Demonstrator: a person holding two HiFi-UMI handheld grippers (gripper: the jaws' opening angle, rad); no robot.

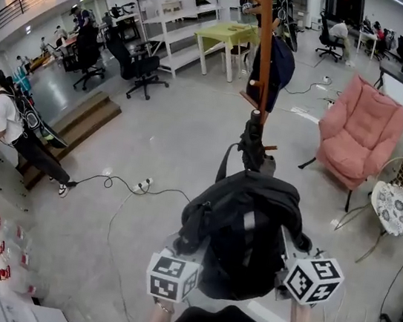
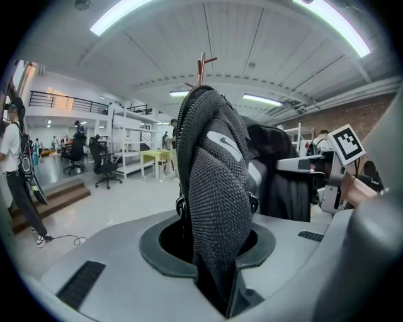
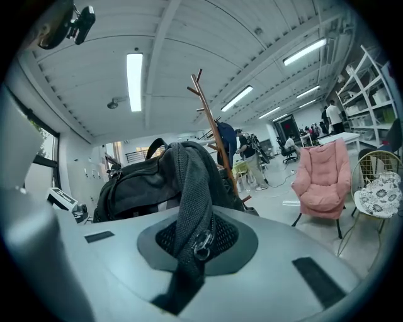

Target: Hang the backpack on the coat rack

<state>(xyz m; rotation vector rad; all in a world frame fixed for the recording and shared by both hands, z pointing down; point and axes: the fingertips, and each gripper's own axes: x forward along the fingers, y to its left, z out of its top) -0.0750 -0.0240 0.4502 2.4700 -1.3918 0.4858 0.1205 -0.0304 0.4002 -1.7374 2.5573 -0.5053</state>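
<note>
A black backpack (image 1: 240, 230) hangs in the air between my two grippers, just in front of the wooden coat rack (image 1: 265, 46). My left gripper (image 2: 217, 261) is shut on a grey mesh shoulder strap (image 2: 214, 182); its marker cube (image 1: 173, 278) shows at the bag's lower left. The right gripper (image 3: 192, 248) is shut on the other mesh strap (image 3: 192, 188), where a metal ring hangs, and its marker cube (image 1: 313, 280) sits at the bag's lower right. A dark blue bag (image 1: 279, 67) hangs on the rack. The rack's pegs (image 3: 200, 85) rise above the backpack (image 3: 132, 182).
A pink armchair (image 1: 362, 132) and a round wire chair with a floral cushion (image 1: 397, 204) stand to the right. A cable with a power strip (image 1: 142, 184) lies on the floor at left. A person (image 1: 12, 124) stands far left. A green table (image 1: 224, 36) is behind the rack.
</note>
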